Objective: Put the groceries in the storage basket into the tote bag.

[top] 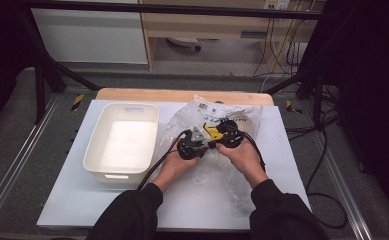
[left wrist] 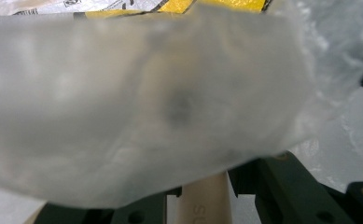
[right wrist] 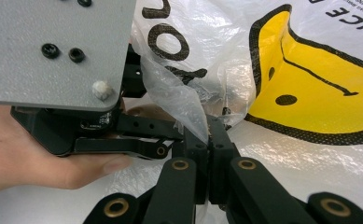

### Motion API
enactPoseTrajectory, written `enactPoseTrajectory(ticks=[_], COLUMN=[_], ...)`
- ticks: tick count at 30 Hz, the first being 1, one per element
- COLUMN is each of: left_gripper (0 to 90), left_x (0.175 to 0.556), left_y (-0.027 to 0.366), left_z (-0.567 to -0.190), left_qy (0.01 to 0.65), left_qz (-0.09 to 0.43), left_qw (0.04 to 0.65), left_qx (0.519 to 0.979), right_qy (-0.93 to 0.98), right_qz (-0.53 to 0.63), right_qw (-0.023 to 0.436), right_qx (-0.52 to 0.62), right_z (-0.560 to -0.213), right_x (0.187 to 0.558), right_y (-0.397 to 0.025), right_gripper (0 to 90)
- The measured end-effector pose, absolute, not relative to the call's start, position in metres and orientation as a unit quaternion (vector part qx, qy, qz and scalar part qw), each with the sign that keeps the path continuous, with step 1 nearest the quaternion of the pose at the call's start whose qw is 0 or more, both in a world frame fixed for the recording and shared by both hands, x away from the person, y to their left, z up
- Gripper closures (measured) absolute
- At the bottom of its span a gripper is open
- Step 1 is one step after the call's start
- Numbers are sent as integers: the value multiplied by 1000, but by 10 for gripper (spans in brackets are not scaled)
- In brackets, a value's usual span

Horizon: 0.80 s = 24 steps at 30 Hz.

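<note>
So we're working a thin clear plastic bag (top: 217, 125) with a yellow smiley print (right wrist: 310, 88), lying crumpled on the white sheet (top: 192, 200) covering the tabletop, right of centre and toward the far edge. We judge it near weightless, limp, slippery and easy to tear; it won't hold any shape, so a pinch moves only the film right at the jaws.

Right gripper (right wrist: 209, 140): jaws closed together on a pleated fold of the film, which rises up out of the pinch. Grip looks thin, one narrow ridge of plastic, so we expect it could slip out under a hard pull.

Left gripper (top: 192, 145): in the high view it sits just left of the right one, nearly touching it, both over the bag's near side. Its own view has a blurred sheet of film draped right across the lens, with something pale and rod-like (left wrist: 202, 200) low between the jaws. We cannot tell how far those jaws stand apart or whether they hold anything.

Best hold, in our judgement: a bunched fold or the mouth edge, several layers deep, pulled slowly.

White bin (top: 123, 142) stands empty on the left half of the tabletop, well apart from the bag.
</note>
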<state>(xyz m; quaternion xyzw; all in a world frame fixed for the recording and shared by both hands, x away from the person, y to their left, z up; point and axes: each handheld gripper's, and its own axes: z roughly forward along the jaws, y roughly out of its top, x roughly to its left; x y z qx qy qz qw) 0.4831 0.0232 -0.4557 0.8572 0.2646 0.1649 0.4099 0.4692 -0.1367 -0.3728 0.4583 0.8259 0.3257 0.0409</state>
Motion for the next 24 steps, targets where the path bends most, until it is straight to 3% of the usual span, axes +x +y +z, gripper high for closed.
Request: enactPoseTrajectory(ticks=[5,12,24], left_gripper=[700,577,513], left_x=[483,473,446], left_y=[24,27,50], left_z=[-455,-451,-438], left_qy=[272,279,278], left_qz=[160,168,181], left_qw=[412,405,402], left_qx=[855,854,854], right_qy=[825,825,821], right_qz=[326,324,329], right_qw=[41,41,42], right_qx=[459,461,465], right_z=[-372,-374,-370], right_x=[469,470,469], right_y=[-136,-137,-139], right_gripper=[900,900,900])
